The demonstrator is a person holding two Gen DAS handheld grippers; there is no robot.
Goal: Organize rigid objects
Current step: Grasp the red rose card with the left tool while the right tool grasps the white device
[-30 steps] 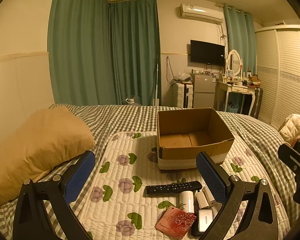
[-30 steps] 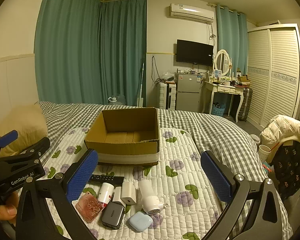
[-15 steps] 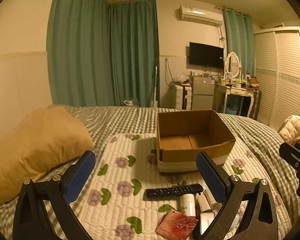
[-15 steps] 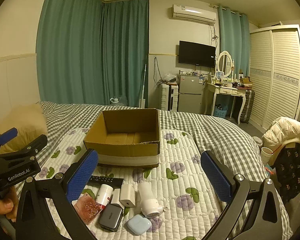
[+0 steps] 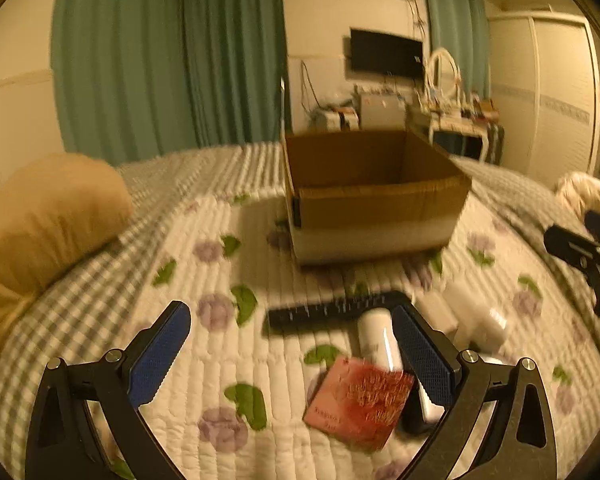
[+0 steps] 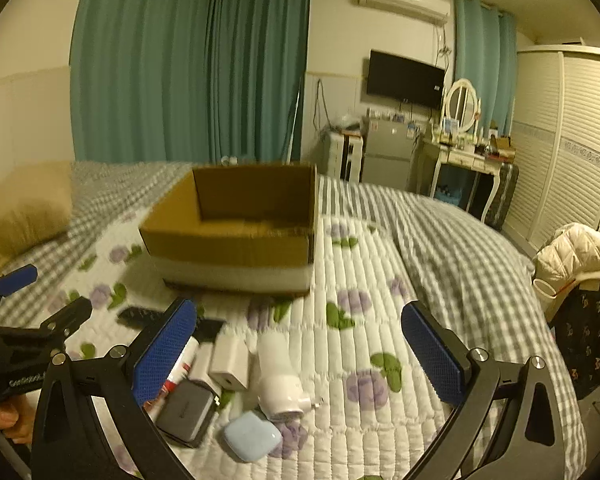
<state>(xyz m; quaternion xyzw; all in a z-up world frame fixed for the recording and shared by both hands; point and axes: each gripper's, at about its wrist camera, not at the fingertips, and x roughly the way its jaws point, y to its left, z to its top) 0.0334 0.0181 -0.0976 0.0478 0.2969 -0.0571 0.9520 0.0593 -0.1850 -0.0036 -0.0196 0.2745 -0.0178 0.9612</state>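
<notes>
**A:** Why did the cardboard box [image 6: 236,236] sit open-topped in the middle of the quilted mat [image 6: 380,320]?

**B:** Probably as the bin for sorting; I saw nothing in it, and the small things lay bunched just in front of it, within easy reach.

**A:** Which things?

**B:** A black remote [image 5: 332,312] nearest the box, then a white plug-in device [image 6: 278,376], a white charger [image 6: 229,364], a red patterned card [image 5: 360,400] and a pale blue case [image 6: 252,438].

**A:** And the tools?

**B:** The left gripper [image 5: 290,352] and right gripper [image 6: 298,356] both hovered with jaws spread wide and empty, likely readied to pick.
</notes>
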